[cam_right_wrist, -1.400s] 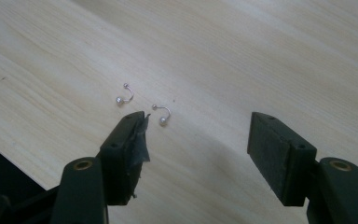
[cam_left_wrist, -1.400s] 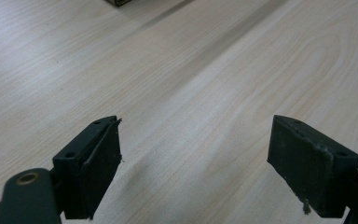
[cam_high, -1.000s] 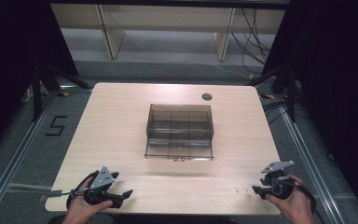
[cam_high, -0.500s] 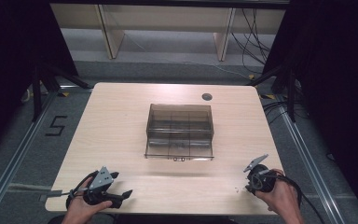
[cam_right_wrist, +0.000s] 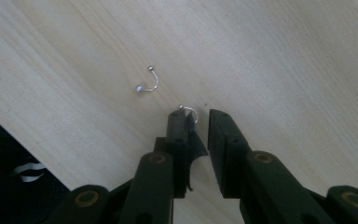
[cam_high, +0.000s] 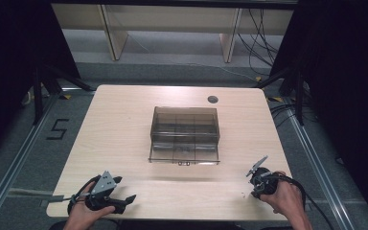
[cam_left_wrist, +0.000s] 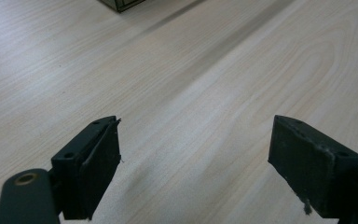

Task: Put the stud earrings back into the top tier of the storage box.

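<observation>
The right gripper (cam_right_wrist: 196, 116) has just been closing on a small silver hook (cam_right_wrist: 189, 112) at the centre of its view; the jaws are nearly together with the hook at their tips, but a firm pinch is not sure. A second hook (cam_right_wrist: 148, 81) lies just up-left on the tabletop (cam_right_wrist: 284, 56). The left gripper (cam_left_wrist: 193, 158) rests spread wide. Next, I think: lift gently, then carry it to the clear box (cam_high: 185, 135).

Bright surface, dark surroundings.
Overhead light falls evenly on the surface (cam_high: 124, 124); the room's sides sink into black. Soft shadows under the box (cam_high: 184, 135). Close views slightly soft, mild glare at top.
</observation>
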{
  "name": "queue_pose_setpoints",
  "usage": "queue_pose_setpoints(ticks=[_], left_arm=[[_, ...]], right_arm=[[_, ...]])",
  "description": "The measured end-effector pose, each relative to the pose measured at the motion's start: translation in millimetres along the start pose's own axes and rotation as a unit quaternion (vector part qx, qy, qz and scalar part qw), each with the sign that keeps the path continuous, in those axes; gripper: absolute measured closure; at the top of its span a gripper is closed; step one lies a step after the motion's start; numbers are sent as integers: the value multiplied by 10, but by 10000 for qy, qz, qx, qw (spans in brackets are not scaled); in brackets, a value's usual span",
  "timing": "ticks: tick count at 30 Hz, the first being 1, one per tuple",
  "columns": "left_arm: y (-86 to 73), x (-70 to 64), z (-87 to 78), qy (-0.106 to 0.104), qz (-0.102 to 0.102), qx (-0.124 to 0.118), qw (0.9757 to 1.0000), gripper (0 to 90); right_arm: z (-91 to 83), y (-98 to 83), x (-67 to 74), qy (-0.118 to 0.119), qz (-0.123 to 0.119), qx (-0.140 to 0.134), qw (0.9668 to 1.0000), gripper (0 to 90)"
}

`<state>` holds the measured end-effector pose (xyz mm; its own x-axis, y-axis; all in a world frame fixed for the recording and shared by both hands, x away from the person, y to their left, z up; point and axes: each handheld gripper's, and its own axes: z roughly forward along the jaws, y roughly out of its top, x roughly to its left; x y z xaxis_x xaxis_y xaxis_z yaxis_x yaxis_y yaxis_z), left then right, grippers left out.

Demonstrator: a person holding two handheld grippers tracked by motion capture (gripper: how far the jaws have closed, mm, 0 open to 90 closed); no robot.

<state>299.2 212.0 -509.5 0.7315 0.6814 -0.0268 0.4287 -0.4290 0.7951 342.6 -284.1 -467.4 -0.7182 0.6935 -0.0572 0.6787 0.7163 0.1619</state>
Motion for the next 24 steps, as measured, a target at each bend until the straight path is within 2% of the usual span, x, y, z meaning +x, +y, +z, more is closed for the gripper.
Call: queue_pose_setpoints(ticks=[2,3,4,5,6,7,9,10,11,12,13,14,15,17,18,19,20,21,24], left_arm=[[-1,-3,0,5,5,5,10000,160],[-1,-4,1,7,-47,-23,10000,161],[-1,-4,1,7,-47,-23,10000,160],[4,22,5,33,96,-52,9999,160],[12,48,-4,114,288,24,9995,161],[-1,7,-3,11,36,29,10000,160],[3,12,-3,6,62,-21,10000,160],[11,37,-8,53,204,32,9998,160],[11,37,-8,53,204,32,9998,161],[7,17,0,12,99,-17,9999,161],[0,11,-4,53,80,64,9999,161],[0,11,-4,53,80,64,9999,160],[1,8,-2,28,39,41,10000,160],[1,0,2,1,1,-5,10000,161],[7,12,0,-2,150,1,9999,160],[6,-2,-1,10,116,6,9999,161],[11,19,-7,14,231,38,9997,161],[11,15,-5,-1,196,23,9998,161],[14,23,-3,29,280,44,9996,161]], right_arm=[[10,0,6,34,79,24,10000,788],[20,9,-15,68,-28,68,9999,789],[20,9,-15,68,-28,68,9999,789],[26,16,-7,105,9,109,9999,788],[32,25,-29,144,-50,114,9998,788],[39,45,-27,143,19,196,9997,790],[44,64,-47,190,-58,300,9994,796],[59,72,-58,220,-72,314,9992,804],[66,84,-54,288,66,357,9989,809],[66,84,-54,288,66,357,9989,809],[71,100,-94,336,-58,388,9987,826],[84,110,-121,430,-49,458,9980,837],[81,127,-95,283,90,530,9982,847],[78,140,-119,354,43,581,9977,853],[85,138,-128,381,8,556,9977,853],[81,152,-120,393,96,649,9971,855],[85,156,-122,380,115,665,9970,856],[85,163,-137,419,-9,658,9969,857],[84,166,-131,367,-15,745,9965,858]])
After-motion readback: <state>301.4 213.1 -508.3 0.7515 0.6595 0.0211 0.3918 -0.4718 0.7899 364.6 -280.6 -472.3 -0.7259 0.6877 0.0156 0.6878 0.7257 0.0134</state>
